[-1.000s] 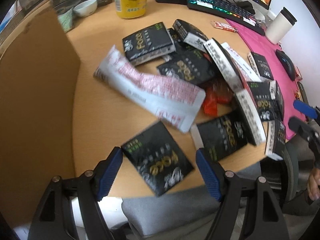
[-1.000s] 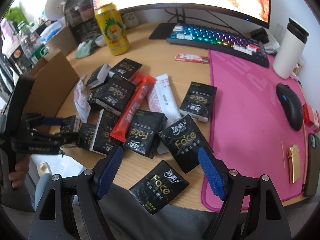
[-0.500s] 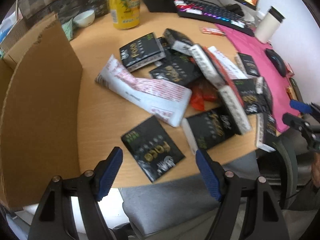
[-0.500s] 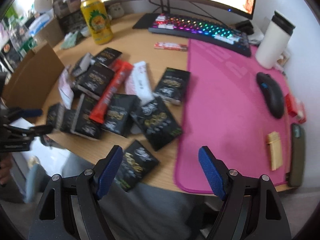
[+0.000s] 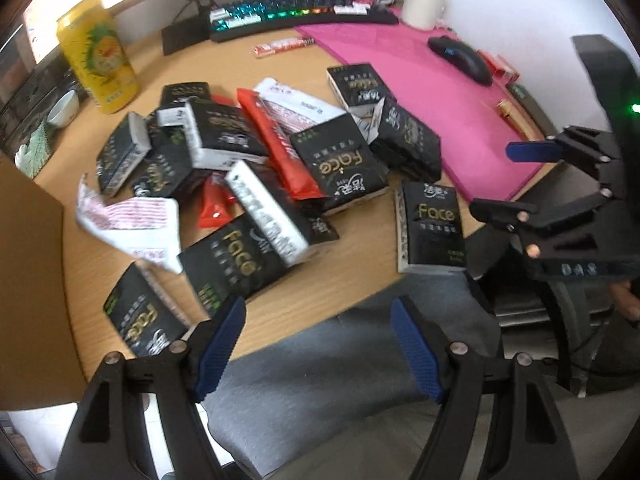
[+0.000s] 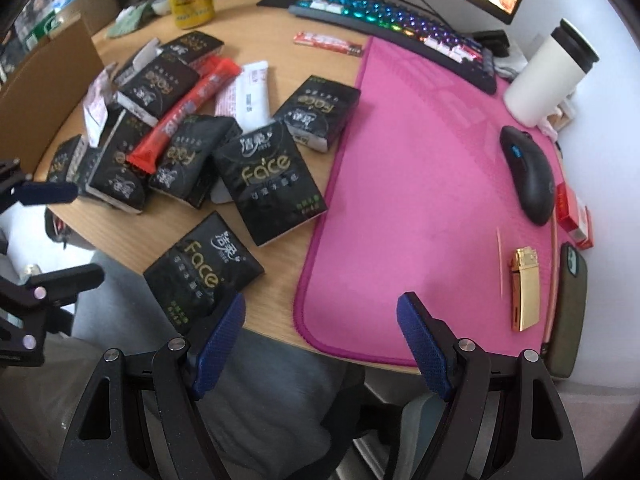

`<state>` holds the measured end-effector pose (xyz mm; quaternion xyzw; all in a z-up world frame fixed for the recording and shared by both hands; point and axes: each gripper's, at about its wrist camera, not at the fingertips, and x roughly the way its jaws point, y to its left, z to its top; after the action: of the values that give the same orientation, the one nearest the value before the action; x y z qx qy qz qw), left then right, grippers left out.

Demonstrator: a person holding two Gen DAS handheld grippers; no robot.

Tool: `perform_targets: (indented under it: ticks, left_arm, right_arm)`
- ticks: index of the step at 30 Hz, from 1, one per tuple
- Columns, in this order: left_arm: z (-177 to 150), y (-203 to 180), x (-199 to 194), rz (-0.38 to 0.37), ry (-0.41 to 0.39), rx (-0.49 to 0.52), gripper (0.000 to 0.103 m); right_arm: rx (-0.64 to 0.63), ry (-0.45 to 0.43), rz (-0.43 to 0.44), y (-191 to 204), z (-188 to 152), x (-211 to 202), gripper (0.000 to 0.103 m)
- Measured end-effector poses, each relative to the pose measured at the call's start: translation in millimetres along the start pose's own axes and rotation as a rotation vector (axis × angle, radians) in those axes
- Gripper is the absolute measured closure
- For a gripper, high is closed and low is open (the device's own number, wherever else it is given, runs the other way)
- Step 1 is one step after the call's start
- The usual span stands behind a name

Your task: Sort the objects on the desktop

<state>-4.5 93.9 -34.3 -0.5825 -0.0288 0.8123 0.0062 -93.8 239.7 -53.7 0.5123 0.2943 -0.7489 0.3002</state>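
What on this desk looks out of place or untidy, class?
The black Face tissue packs lie jumbled on the wooden desk, overlapping at odd angles with a red sachet and a crumpled white wrapper among them. One pack pokes slightly over the front edge. Both grippers are open and empty.

Black "Face" tissue packs [image 6: 276, 184], gold lettering, many, heaped loosely on wooden surface [image 6: 280, 40] left of pink mat; some flat, some tilted on edge, overlapping. One pack [image 6: 202, 274] lies alone at near edge, apart from heap. Another [image 6: 318, 112] just beside mat edge. Long red sachet [image 6: 188, 114] lies diagonally across heap. White sachets: one [image 6: 250, 90] beside red, one crumpled [image 5: 132, 222] at heap's left side. Small red-white sachet [image 6: 328, 43] apart, near keyboard.
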Motion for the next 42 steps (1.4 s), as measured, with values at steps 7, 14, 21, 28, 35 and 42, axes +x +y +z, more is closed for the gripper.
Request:
perform_targets:
  ticks: [7, 14, 21, 28, 35, 42]
  left_arm:
    - [4, -18, 11, 0.043, 0.015, 0.041, 0.025]
    - [11, -21, 16, 0.071, 0.021, 0.04, 0.025]
    - [7, 9, -8, 0.047, -0.034, -0.026, 0.025]
    - [-19, 73, -27, 0.074, -0.062, -0.194, 0.025]
    - [-43, 110, -25, 0.082, -0.046, -0.278, 0.025]
    - [-44, 113, -14, 0.067, -0.029, -0.283, 0.025]
  right_arm:
    - [0.002, -0.008, 0.041, -3, 1, 10, 0.025]
    - [0.021, -0.063, 0.073, -1, 16, 17, 0.024]
    - [0.122, -0.117, 0.195, -7, 22, -7, 0.024]
    - [0.173, -0.062, 0.268, 18, 22, 11, 0.025]
    - [0.135, -0.049, 0.234, 43, 27, 25, 0.041]
    - [0.09, -0.061, 0.18, 57, 36, 25, 0.056]
